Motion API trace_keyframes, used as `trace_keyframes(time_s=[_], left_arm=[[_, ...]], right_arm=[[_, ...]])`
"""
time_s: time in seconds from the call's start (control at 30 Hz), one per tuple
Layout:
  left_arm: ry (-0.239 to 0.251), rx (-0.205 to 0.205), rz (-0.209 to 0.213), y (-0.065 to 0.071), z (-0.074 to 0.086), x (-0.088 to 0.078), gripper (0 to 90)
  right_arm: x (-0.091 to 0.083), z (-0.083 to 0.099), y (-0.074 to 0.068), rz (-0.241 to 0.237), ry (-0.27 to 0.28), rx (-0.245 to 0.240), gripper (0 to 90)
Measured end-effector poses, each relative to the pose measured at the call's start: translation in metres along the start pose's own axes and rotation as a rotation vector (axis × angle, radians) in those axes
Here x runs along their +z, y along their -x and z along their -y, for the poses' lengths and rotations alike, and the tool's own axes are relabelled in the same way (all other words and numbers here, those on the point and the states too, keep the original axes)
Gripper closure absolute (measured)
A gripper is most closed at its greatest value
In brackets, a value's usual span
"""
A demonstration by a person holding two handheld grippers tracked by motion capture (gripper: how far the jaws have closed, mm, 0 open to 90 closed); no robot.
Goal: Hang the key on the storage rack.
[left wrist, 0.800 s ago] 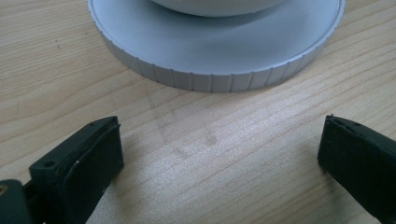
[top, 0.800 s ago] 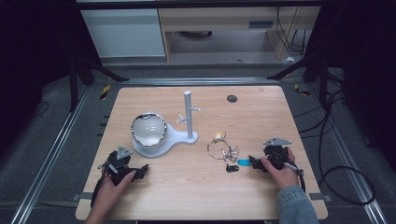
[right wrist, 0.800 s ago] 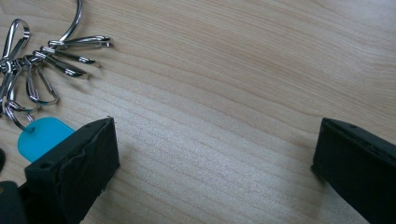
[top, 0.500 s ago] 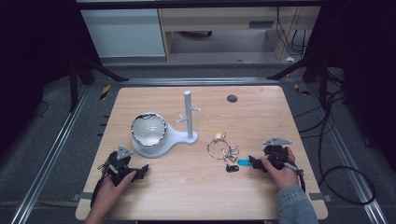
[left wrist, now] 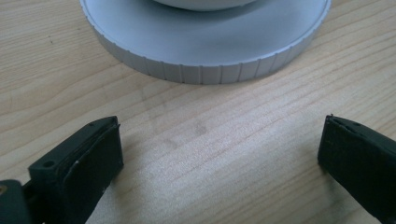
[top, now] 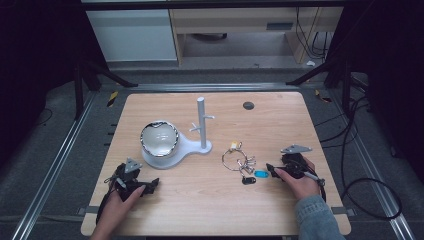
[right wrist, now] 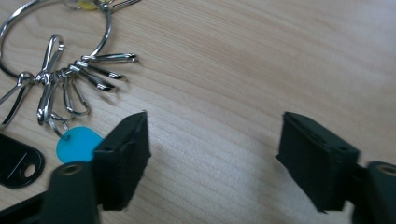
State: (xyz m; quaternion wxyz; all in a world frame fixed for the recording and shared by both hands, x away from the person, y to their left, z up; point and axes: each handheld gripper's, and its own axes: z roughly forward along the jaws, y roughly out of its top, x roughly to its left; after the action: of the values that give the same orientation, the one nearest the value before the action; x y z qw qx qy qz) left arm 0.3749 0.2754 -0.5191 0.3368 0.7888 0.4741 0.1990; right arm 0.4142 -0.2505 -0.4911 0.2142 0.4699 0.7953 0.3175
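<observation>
A metal key ring (top: 234, 159) with several clips (right wrist: 88, 70), a blue tag (right wrist: 77, 142) and a black tag (right wrist: 16, 161) lies on the wooden table (top: 210, 200), right of centre. My right gripper (top: 271, 170) rests just right of the blue tag (top: 261, 174). Its jaws stand open (right wrist: 212, 149) over bare wood, with the tags off to their left. A white stand (top: 201, 122) with a round ribbed base (left wrist: 210, 70) holds a shiny bowl (top: 159, 138). My left gripper (top: 150, 186) lies near the front left, open (left wrist: 219, 144), with the base just ahead of it.
A small dark disc (top: 248, 105) sits near the table's far edge. Metal rails (top: 65, 150) run along both sides of the table. Cables (top: 360, 150) trail on the floor to the right. Cabinets (top: 135, 35) stand beyond the far edge.
</observation>
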Motion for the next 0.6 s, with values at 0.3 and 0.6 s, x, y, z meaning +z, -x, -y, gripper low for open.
trace_keyframes(time_s=[0.3, 0.6], left_arm=[[-0.001, 0.003, 0.004, 0.001, 0.002, -0.002, 0.0], [0.0, 0.001, 0.004, 0.002, 0.002, -0.002, 0.0]], right_arm=[[0.0, -0.038, -0.012, -0.072, -0.067, -0.176, 52.1], [0.012, -0.064, -0.029, -0.174, -0.184, -0.389, 72.3]])
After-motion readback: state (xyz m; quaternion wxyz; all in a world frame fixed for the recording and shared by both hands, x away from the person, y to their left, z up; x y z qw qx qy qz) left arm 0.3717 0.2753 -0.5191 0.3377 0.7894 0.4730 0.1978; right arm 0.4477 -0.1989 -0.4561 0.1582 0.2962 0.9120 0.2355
